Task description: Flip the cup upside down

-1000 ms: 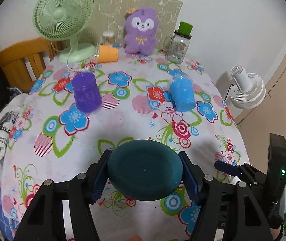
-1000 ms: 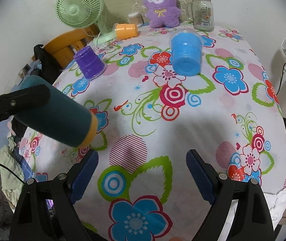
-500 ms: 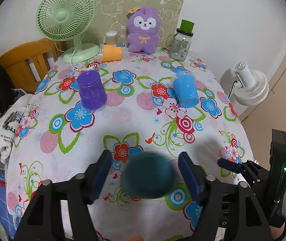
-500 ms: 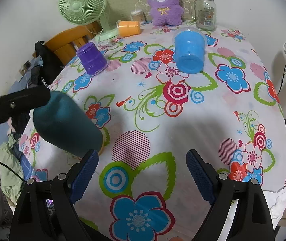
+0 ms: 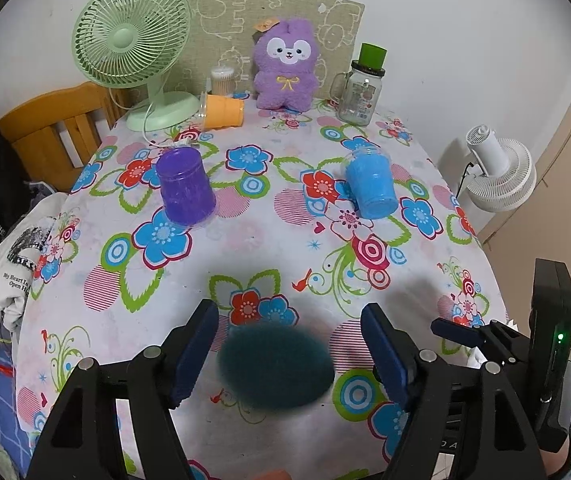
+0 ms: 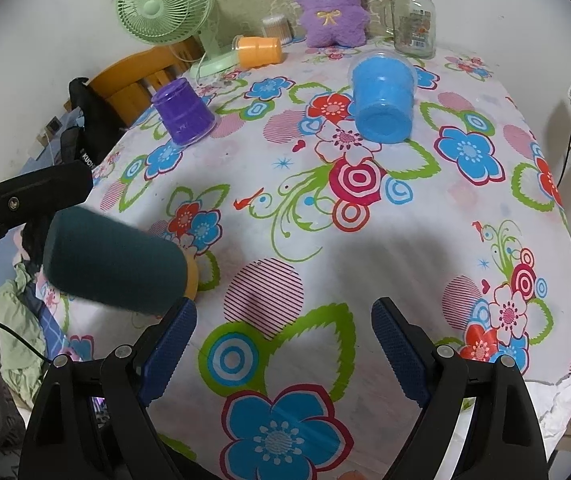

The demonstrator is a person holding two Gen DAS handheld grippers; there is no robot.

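Observation:
A dark teal cup (image 5: 275, 366) with an orange inside is blurred by motion between and below my left gripper's (image 5: 289, 354) open jaws, free of both pads. In the right wrist view the same cup (image 6: 115, 266) lies on its side at the table's left front edge, under the left gripper's black finger (image 6: 25, 198), its orange mouth toward the table's middle. My right gripper (image 6: 284, 354) is open and empty over the front of the table, to the right of the cup.
On the flowered tablecloth (image 5: 277, 240) a purple cup (image 5: 185, 190) stands upside down and a blue cup (image 5: 371, 188) lies tilted. At the back are a green fan (image 5: 133, 44), an orange cup on its side (image 5: 223, 110), a purple plush (image 5: 285, 66) and a glass jar (image 5: 359, 90).
My left gripper opened and let go of the teal cup. The cup dropped out of the jaws toward the table and the gripper drew back. My right gripper stayed still.

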